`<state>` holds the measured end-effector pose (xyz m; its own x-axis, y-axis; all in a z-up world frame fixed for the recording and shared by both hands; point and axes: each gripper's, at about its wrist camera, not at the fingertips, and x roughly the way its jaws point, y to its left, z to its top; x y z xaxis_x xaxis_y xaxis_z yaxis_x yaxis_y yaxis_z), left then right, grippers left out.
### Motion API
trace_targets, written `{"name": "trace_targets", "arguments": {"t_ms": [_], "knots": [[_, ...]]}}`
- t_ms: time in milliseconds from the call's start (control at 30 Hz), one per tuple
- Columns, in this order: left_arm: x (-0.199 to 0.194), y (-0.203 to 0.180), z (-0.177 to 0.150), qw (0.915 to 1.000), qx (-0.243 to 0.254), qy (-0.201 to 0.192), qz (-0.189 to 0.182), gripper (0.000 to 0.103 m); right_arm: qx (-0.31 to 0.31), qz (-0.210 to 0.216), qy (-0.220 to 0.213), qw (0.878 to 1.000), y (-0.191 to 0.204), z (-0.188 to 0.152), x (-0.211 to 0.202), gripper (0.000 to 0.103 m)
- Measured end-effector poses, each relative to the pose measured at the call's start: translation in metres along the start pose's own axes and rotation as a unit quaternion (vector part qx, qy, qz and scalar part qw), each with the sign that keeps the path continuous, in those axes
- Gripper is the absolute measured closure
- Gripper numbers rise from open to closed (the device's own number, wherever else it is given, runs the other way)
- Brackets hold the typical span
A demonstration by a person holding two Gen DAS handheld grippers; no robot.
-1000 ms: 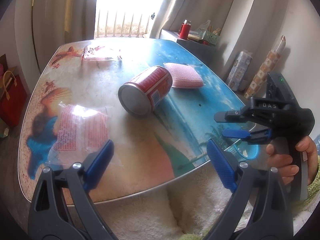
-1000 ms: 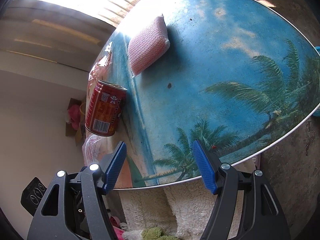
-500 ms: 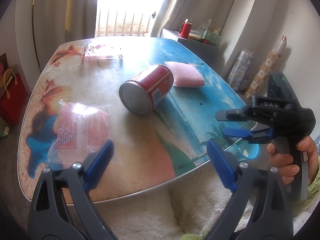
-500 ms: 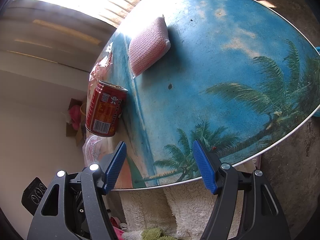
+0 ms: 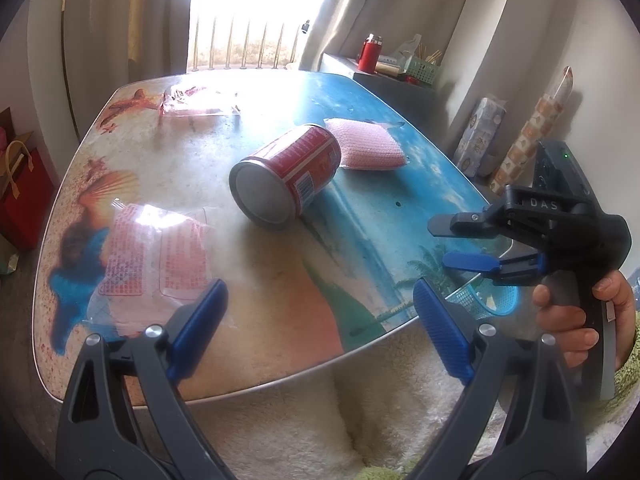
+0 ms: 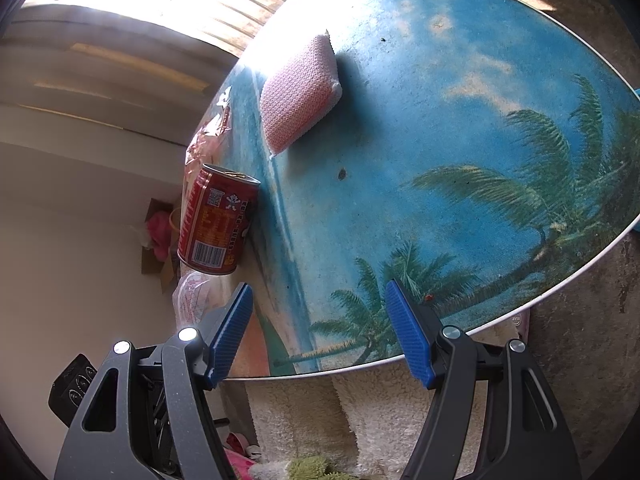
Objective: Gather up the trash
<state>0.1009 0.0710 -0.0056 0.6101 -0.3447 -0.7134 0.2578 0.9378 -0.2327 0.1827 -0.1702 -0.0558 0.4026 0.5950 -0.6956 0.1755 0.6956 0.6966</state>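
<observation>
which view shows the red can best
The left wrist view: the red can lies on its side mid-table, unobstructed, its silver end facing the camera. The right wrist view shows it smaller, near the frame's left, label and barcode visible.

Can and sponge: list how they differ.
The can is red, hard-sided and cylindrical; the sponge is pink, soft-looking and pillow-shaped. The can lies tipped on its side, its round end toward the left camera; the sponge lies flat. Both rest on the table, untouched by either gripper.
</observation>
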Motion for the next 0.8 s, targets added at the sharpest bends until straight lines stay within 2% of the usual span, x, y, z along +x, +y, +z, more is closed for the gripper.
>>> {"name": "trace_targets", "arguments": {"t_ms": [800], "knots": [[-0.0006,-0.0074,0.0012,1.0000,0.003,0.002,0.000,0.013,0.005,0.009,0.000,1.000,0.0005,-0.0005,-0.0001,0.036]]}}
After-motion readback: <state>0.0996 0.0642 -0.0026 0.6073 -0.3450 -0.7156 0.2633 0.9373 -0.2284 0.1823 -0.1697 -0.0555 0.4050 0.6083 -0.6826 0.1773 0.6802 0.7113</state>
